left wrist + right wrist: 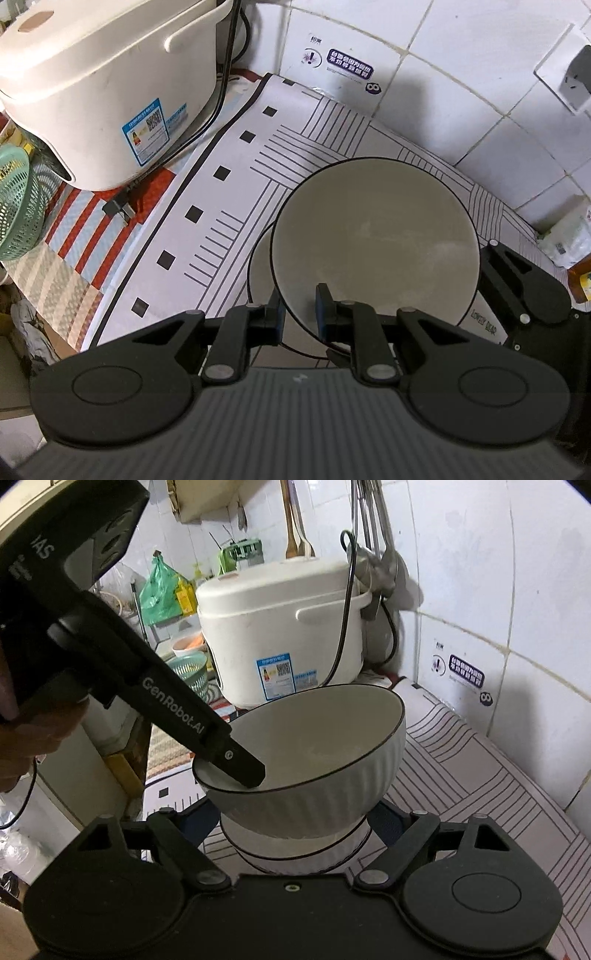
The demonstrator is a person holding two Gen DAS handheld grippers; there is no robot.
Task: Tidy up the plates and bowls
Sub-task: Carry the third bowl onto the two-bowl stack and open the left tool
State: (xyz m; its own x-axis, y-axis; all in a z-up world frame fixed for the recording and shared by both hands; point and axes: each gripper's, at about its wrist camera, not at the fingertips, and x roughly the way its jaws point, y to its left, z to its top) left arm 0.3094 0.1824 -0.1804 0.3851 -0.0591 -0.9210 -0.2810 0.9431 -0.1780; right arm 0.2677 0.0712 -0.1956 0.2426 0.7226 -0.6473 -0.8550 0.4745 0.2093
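While pinched at its rim, bowl (314, 753) tilted, mouth toward left hand-held gripper (243, 771).

The rice cooker (99, 92) blocked the mat's (236, 206) far left corner. Tiled wall (461, 92) closed its far edge. The mat's left half lay free.

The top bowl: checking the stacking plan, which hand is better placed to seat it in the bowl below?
Left. The left tongs are shut on the top bowl's rim, above the lower bowl. The right tongs stand open around it.
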